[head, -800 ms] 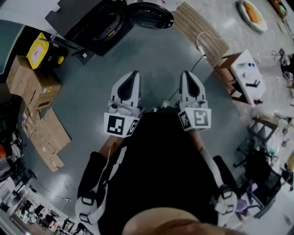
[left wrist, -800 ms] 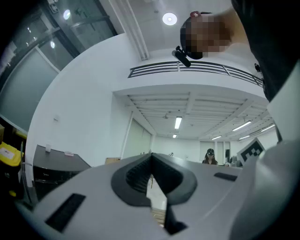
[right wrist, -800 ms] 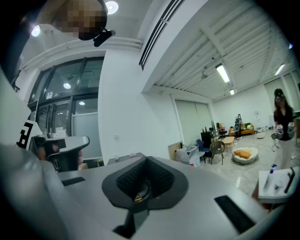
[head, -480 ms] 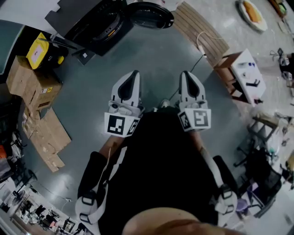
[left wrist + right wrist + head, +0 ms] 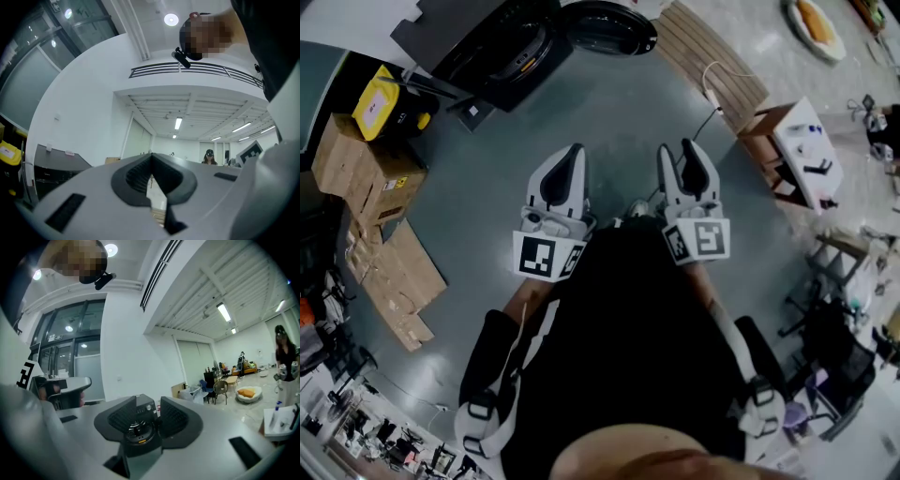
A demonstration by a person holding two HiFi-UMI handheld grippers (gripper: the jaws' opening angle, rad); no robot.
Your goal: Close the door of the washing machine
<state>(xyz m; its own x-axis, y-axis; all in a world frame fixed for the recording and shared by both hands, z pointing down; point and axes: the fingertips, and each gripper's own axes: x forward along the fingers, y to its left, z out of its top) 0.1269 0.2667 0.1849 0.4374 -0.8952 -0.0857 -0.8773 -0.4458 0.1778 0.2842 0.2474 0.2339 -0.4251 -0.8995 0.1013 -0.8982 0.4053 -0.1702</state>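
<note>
The dark washing machine [image 5: 502, 47] stands at the top left of the head view. Its round door [image 5: 609, 28] hangs swung open to the machine's right. Both grippers are held close to the person's body, well short of the machine. My left gripper [image 5: 573, 152] points toward the machine with its jaws together and nothing in them [image 5: 151, 157]. My right gripper [image 5: 677, 150] is beside it, jaws spread and empty. In the right gripper view the machine [image 5: 139, 439] and its round opening show between the open jaws [image 5: 149, 399], far off.
Cardboard boxes [image 5: 366, 169] and a yellow case [image 5: 380, 103] lie at the left. A slatted wooden bench [image 5: 708, 56], a white cable [image 5: 712, 89] and a small white table [image 5: 802, 155] are at the right. Grey floor [image 5: 619, 112] lies between me and the machine.
The right gripper's jaws were together and now stand apart. The left gripper has stayed as it was.
</note>
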